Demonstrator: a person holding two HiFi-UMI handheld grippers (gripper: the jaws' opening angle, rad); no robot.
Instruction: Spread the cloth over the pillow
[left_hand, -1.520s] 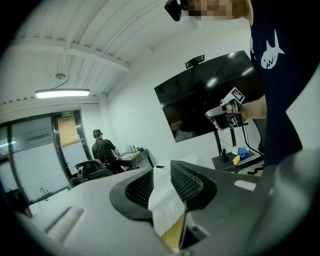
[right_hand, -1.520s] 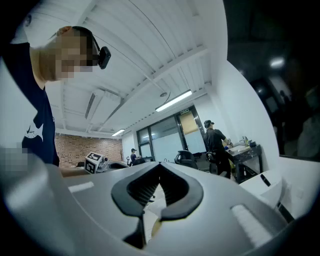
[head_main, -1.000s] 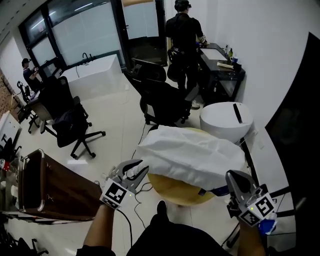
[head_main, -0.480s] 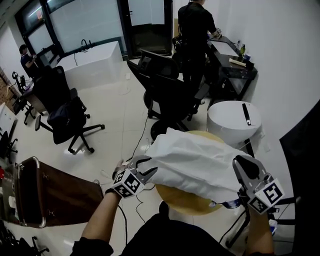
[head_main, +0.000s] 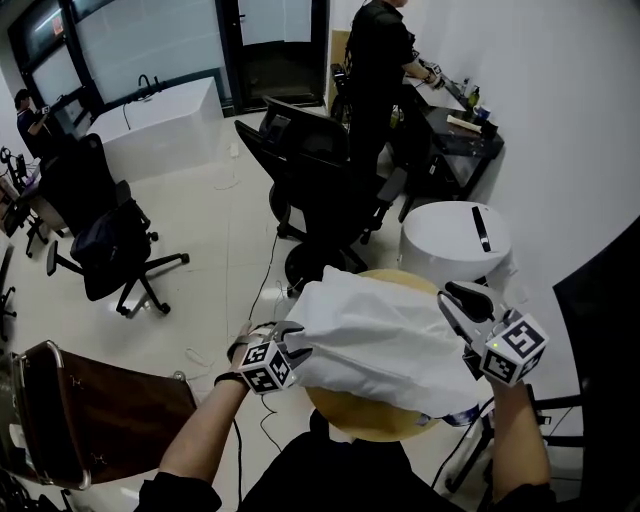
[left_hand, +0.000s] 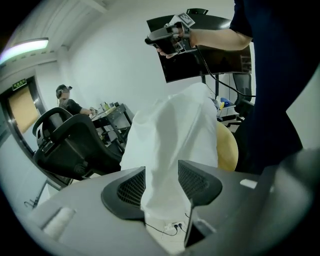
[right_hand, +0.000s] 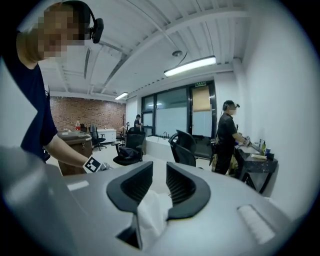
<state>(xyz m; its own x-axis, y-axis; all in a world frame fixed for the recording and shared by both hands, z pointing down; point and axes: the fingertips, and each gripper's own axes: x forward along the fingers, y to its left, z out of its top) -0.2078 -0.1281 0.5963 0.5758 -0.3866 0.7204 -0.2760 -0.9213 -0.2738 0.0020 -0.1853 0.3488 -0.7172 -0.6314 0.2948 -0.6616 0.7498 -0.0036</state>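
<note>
A white cloth (head_main: 380, 340) lies puffed up over a round yellow top (head_main: 365, 420); whatever is under it is hidden. My left gripper (head_main: 290, 340) is at the cloth's left end. In the left gripper view a fold of cloth (left_hand: 170, 135) hangs loosely in the gap of that gripper (left_hand: 161, 167), whose jaws have just been opening and stand wide. My right gripper (head_main: 458, 303) is at the cloth's right edge. Its jaws (right_hand: 159, 167) have also just been opening, with a tuft of cloth (right_hand: 150, 215) lying low at their base and a gap showing above it.
Black office chairs (head_main: 320, 170) stand just beyond the yellow top. A round white table (head_main: 455, 240) is to the back right, and a person (head_main: 375, 50) stands at a dark desk (head_main: 460, 135). A brown cabinet (head_main: 90, 400) is at the left, a dark panel (head_main: 600, 330) at the right.
Both grippers have come in closer to the cloth's ends and their jaws have spread apart. The cloth has settled lower on the yellow top.
</note>
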